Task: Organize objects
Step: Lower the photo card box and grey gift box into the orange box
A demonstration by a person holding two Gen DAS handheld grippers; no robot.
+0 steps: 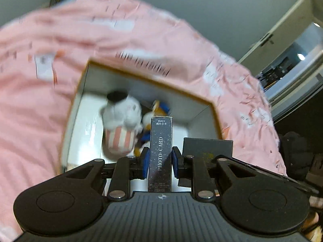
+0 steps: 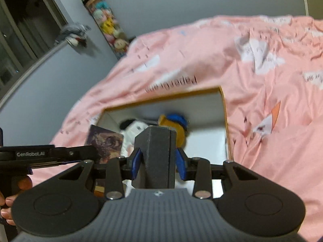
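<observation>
1. pink bedspread (image 1: 40,121) fills most of both views, with a white-walled open box (image 1: 97,80) with a tan rim sitting on it.
2. my left gripper (image 1: 160,161) has its blue pads (image 1: 145,162) pressed on either side of a tall dark photo card box (image 1: 160,153), held upright over the near part of the open box. the label reads "photo card" up its face.
3. my right gripper (image 2: 158,162) is pinching a dark grey box (image 2: 156,157) between its blue pads (image 2: 135,161), also held above the near edge of the open box. in the left view that grey box (image 1: 208,147) shows just right of the photo card box.
4. inside the open box there's a white plush in a pink-striped cup (image 1: 121,125) on the left, and a duck plush with a blue hat (image 1: 159,109) just beside it, touching or nearly so, hard to tell with the blur.
5. in the right view my left gripper (image 2: 66,153) comes in from the left edge, the photo card box's (image 2: 105,143) printed side visible by it.
6. a hanging strip of small plush toys (image 2: 105,20) sits on the grey wall behind the bed.
</observation>
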